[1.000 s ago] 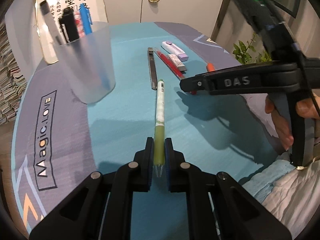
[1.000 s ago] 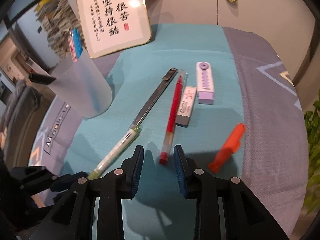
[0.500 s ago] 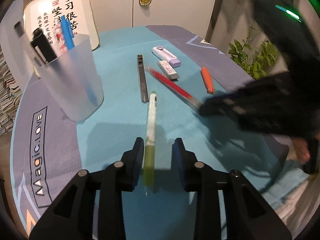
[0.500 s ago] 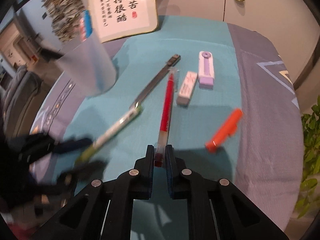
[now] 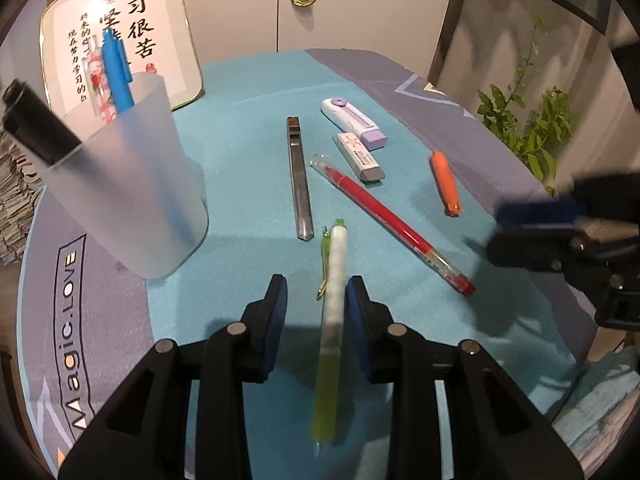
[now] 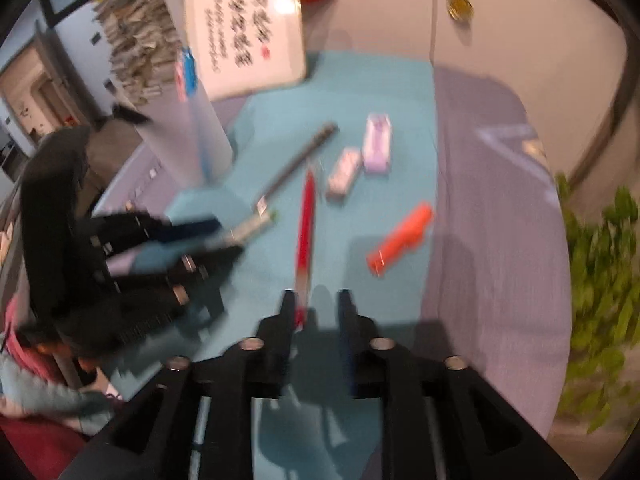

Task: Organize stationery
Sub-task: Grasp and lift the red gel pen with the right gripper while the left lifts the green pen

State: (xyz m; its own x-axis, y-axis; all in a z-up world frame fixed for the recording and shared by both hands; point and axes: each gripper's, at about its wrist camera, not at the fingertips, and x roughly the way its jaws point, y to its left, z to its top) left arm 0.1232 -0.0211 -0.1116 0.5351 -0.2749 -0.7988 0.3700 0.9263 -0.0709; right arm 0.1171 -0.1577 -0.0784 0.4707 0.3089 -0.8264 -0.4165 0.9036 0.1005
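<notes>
A round table covered by a teal and grey-purple cloth point(image 5: 248, 184) carries loose stationery. Toward its left edge stands a frosted plastic cup point(image 5: 132, 196) holding a blue pen point(image 5: 116, 76) and a black marker point(image 5: 38, 128). Behind it, at the far edge, leans a calligraphy board point(image 5: 140, 32).

The left gripper point(image 5: 316, 300) stands partly apart, and a green and white pen point(image 5: 334, 292) lies between its fingers against the right pad, its clip end pointing away. The right gripper point(image 6: 316, 308) is opening; the end of a red pen point(image 6: 306, 224) sits by its left finger, in blur.

Mid-table lie a grey metal strip point(image 5: 298, 176), a white eraser point(image 5: 360, 156), a lilac and white cutter point(image 5: 354, 122), and, toward the right edge, an orange cap point(image 5: 445, 184).
</notes>
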